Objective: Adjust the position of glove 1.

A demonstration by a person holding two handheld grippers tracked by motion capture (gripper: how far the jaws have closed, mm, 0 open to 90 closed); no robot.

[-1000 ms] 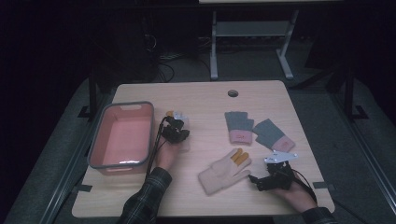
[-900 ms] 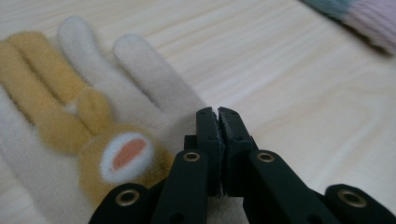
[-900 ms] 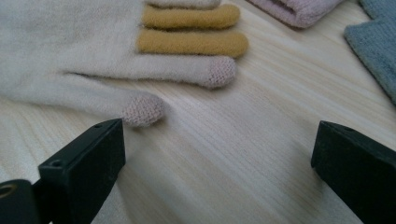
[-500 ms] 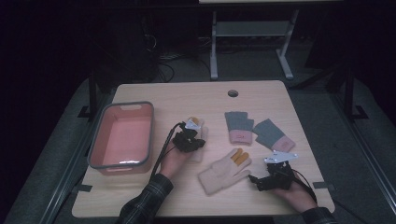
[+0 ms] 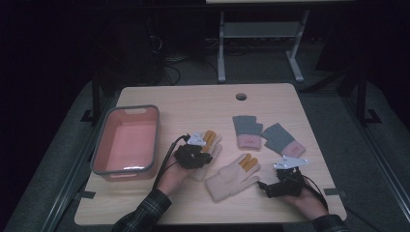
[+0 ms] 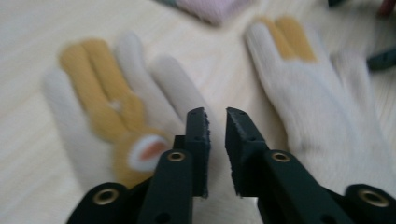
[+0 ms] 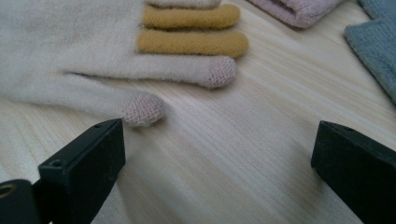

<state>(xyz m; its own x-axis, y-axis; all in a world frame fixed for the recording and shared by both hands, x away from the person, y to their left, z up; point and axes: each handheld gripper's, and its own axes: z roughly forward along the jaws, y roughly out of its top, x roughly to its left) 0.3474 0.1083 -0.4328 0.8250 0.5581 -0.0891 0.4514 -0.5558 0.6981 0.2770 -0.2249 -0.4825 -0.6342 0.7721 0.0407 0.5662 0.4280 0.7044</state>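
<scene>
A cream glove with mustard fingers (image 5: 210, 143) (image 6: 102, 93) lies flat on the table right of the tray. My left gripper (image 5: 202, 157) (image 6: 217, 116) hovers over its cuff end. Its jaws have just been opening and now stand a narrow gap apart, with nothing pinched between them. The matching cream glove (image 5: 232, 179) (image 6: 317, 107) (image 7: 70, 51) lies just to the right. My right gripper (image 5: 267, 186) (image 7: 217, 135) rests near the front edge, jaws wide open, beside that glove's fingertips and touching nothing.
A pink tray with a grey rim (image 5: 99, 145) sits at the left. Two grey gloves with pink cuffs (image 5: 247, 131) (image 5: 283, 139) lie at centre right. A round cable hole (image 5: 241, 96) is in the table's far edge.
My left gripper moved right, away from the tray, bringing the cream glove with it, then let go; the glove now lies on the table. The right gripper stayed put.
</scene>
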